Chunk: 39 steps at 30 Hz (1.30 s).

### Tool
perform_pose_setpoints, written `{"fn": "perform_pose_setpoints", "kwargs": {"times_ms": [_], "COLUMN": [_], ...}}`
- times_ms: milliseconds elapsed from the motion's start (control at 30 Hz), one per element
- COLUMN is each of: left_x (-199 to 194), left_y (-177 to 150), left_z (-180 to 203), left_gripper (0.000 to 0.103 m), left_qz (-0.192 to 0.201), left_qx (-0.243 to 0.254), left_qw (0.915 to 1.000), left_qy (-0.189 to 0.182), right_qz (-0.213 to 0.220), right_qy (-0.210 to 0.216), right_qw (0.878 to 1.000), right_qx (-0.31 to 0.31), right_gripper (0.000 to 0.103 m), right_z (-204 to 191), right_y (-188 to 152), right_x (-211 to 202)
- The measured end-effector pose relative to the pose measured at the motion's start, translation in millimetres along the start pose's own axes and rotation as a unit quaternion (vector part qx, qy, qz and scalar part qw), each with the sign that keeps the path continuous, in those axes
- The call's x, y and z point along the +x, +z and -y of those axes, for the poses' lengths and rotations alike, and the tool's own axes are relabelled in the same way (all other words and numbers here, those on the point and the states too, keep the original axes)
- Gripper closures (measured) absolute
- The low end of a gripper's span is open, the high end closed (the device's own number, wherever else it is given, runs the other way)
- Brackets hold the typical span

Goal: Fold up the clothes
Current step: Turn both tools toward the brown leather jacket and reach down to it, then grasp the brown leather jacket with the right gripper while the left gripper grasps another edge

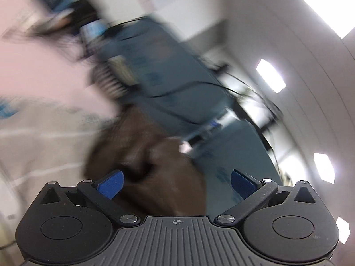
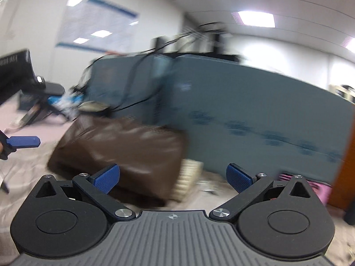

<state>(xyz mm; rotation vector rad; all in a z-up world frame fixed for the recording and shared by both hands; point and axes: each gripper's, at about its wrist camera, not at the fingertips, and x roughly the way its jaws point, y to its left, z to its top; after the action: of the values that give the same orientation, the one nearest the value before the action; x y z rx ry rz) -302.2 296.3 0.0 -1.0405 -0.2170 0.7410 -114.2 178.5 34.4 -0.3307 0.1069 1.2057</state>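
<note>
Behind everything stands a long blue-grey partition [image 2: 255,110], with dark cables [image 2: 137,66] draped over its top edge; both views are smeared with motion blur, so fine detail is lost. Below it lies a pale, creased cloth-covered surface [image 2: 28,173], pinkish toward its far left side; whether it is a desk or a bed I cannot tell. Against the foot of the partition, near the middle of that surface, rests a brown garment [image 2: 119,150] in a loose heap, with a cream ribbed piece [image 2: 188,177] just beside its right edge. The right hand-held gripper [image 2: 173,177] hangs above the near edge with its jaws spread wide, holding nothing; the left hand-held gripper [image 1: 176,185] is likewise spread and empty, tilted over the brown garment [image 1: 144,155].
</note>
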Motion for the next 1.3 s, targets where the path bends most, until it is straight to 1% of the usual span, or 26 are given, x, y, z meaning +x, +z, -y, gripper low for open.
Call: {"fn": "perform_pose_setpoints", "kwargs": {"times_ms": [33, 100, 133, 167, 233, 333, 433, 500, 567, 667, 700, 733, 767, 800, 867, 900, 933, 967, 1000, 1033, 1100, 1133, 1200, 1233, 1267, 1300], "left_x": [-1, -2, 1, 5, 21, 40, 59, 72, 80, 82, 80, 78, 76, 74, 66, 61, 60, 67, 73, 71, 67, 61, 52, 48, 53, 58], "left_y": [4, 13, 13, 14, 15, 16, 16, 17, 22, 19, 18, 17, 15, 14, 15, 16, 16, 17, 19, 18, 17, 16, 14, 13, 14, 15], "left_z": [-11, -34, -39, -45, -54, -49, -44, -40, -40, -47, -49, -52, -54, -57, -51, -49, -48, -50, -51, -55, -63, -66, -67, -67, -63, -59], "left_gripper": [0.0, 0.0, 0.0, 0.0, 0.0, 0.0, 0.0, 0.0, 0.001, 0.001, 0.001, 0.005, 0.012, 0.016, 0.032, 0.033, 0.033, 0.033, 0.033, 0.033, 0.032, 0.031, 0.023, 0.016, 0.012, 0.012], "left_qz": [-0.005, -0.015, -0.023, -0.038, -0.079, -0.098, -0.117, -0.129, -0.111, -0.086, -0.08, -0.074, -0.069, -0.063, -0.033, -0.019, -0.015, -0.027, -0.04, -0.053, -0.08, -0.088, -0.078, -0.074, -0.075, -0.076], "left_qx": [-0.024, -0.07, -0.078, -0.088, -0.119, -0.11, -0.101, -0.094, -0.092, -0.107, -0.108, -0.11, -0.111, -0.112, -0.086, -0.073, -0.063, -0.069, -0.076, -0.094, -0.13, -0.149, -0.172, -0.183, -0.176, -0.169], "left_qw": [0.9997, 0.9972, 0.9964, 0.9953, 0.9897, 0.9889, 0.9875, 0.9864, 0.9895, 0.989, 0.9888, 0.9885, 0.9881, 0.9877, 0.9908, 0.9918, 0.9918, 0.9914, 0.9909, 0.9912, 0.9882, 0.9849, 0.9819, 0.9802, 0.9811, 0.9818], "left_qy": [0.008, 0.023, 0.022, 0.014, 0.008, 0.019, 0.031, 0.039, 0.008, -0.057, -0.065, -0.073, -0.081, -0.089, -0.098, -0.103, -0.11, -0.107, -0.104, -0.076, -0.02, -0.003, 0.005, 0.01, 0.026, 0.042], "right_qz": [-0.004, -0.012, -0.015, -0.019, -0.024, -0.041, -0.047, -0.049, -0.043, -0.024, -0.017, -0.01, -0.004, 0.001, 0.009, 0.006, 0.0, -0.006, -0.012, -0.015, -0.015, -0.016, -0.017, -0.017, -0.016, -0.017], "right_qy": [0.012, 0.022, 0.025, 0.028, 0.029, 0.043, 0.033, 0.024, 0.007, -0.018, -0.024, -0.031, -0.028, -0.02, -0.001, 0.007, 0.013, 0.019, 0.025, 0.024, 0.021, 0.022, 0.023, 0.024, 0.026, 0.027], "right_qw": [1.0, 0.999, 0.999, 0.998, 0.997, 0.993, 0.989, 0.988, 0.991, 0.998, 0.998, 0.999, 0.999, 0.999, 0.999, 0.999, 1.0, 1.0, 1.0, 1.0, 1.0, 1.0, 1.0, 1.0, 0.999, 0.999], "right_qx": [-0.012, -0.031, -0.039, -0.048, -0.066, -0.105, -0.138, -0.144, -0.13, -0.062, -0.049, -0.035, -0.034, -0.042, -0.048, -0.038, -0.028, -0.017, -0.006, -0.004, -0.011, -0.011, -0.002, 0.003, 0.008, 0.013], "right_gripper": [0.0, 0.0, 0.0, 0.0, 0.0, 0.0, 0.0, 0.0, 0.001, 0.001, 0.001, 0.001, 0.002, 0.004, 0.013, 0.021, 0.025, 0.027, 0.032, 0.041, 0.051, 0.054, 0.054, 0.058, 0.06, 0.066], "right_z": [-9, -22, -29, -35, -48, -62, -72, -76, -73, -54, -50, -45, -44, -46, -49, -48, -47, -46, -45, -45, -48, -48, -45, -44, -42, -41], "right_y": [0, 2, 3, 4, 5, 4, 4, 6, 11, 21, 23, 26, 27, 28, 30, 32, 34, 36, 38, 39, 38, 38, 37, 37, 37, 37], "right_x": [7, 22, 29, 37, 51, 67, 83, 93, 99, 99, 100, 101, 102, 103, 107, 110, 114, 118, 122, 125, 126, 128, 131, 133, 135, 137]}}
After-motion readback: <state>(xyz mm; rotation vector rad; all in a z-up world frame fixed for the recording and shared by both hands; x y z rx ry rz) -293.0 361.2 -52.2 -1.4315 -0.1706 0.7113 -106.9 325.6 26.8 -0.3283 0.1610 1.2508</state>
